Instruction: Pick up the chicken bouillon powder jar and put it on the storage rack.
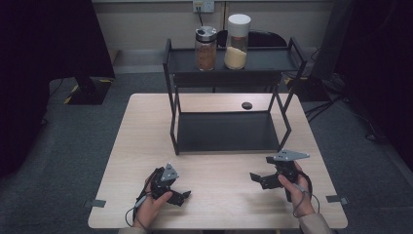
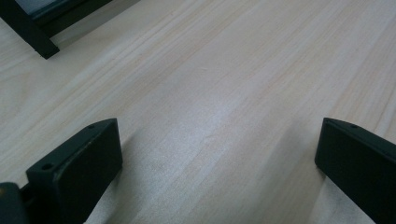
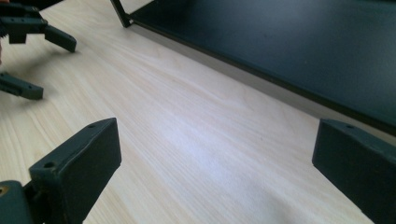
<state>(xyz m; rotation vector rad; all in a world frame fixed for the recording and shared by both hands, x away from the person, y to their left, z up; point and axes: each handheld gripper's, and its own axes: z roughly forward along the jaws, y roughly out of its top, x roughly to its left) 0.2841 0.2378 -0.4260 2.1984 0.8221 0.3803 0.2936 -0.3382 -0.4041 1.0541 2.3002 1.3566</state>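
Observation:
A black two-tier rack (image 1: 229, 134) stands on the far half of the light wooden table (image 1: 146, 126). Its top shelf carries a silver-lidded jar of brown contents (image 1: 206, 48) and a taller white-lidded jar of yellowish grains (image 1: 237, 43); the lower shelf (image 3: 303, 46) is bare. My left gripper (image 1: 181, 189) rests near the front left of the table, open, its jaws pointing right over bare wood (image 2: 217, 140). My right gripper (image 1: 260, 169) sits at the front right, open, with nothing between its jaws (image 3: 215, 140). The right gripper view also catches the left gripper (image 3: 53, 69) farther off.
A small black round spot (image 1: 247, 105) lies on the table behind the rack's lower shelf. The rack's front left foot (image 2: 32, 28) is close ahead of the left gripper. Grey carpet surrounds the table, with dark stands and cables at both sides.

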